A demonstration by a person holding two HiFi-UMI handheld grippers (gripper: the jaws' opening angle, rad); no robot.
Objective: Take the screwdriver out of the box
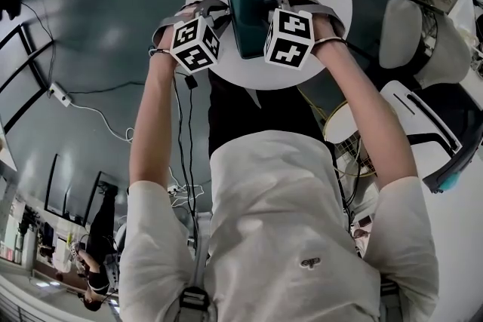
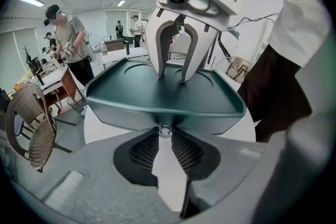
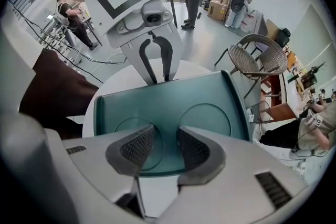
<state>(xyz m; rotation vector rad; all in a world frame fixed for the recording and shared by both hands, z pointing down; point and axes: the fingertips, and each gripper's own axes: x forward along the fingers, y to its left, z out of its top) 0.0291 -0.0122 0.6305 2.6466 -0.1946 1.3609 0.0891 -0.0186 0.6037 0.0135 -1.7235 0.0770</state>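
The shut box point(image 1: 255, 4) hides its inside. In the head view, the marker cubes point(image 1: 290, 36) cover the jaws. The small clear piece point(image 2: 165, 129) pinched by the left hand-held gripper point(image 2: 166, 134) is too small to identify.

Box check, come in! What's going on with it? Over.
Left gripper pinching small clear knob on box edge. Right gripper open, tips down on lid. Box shut, screwdriver not in sight. Nothing blocking.
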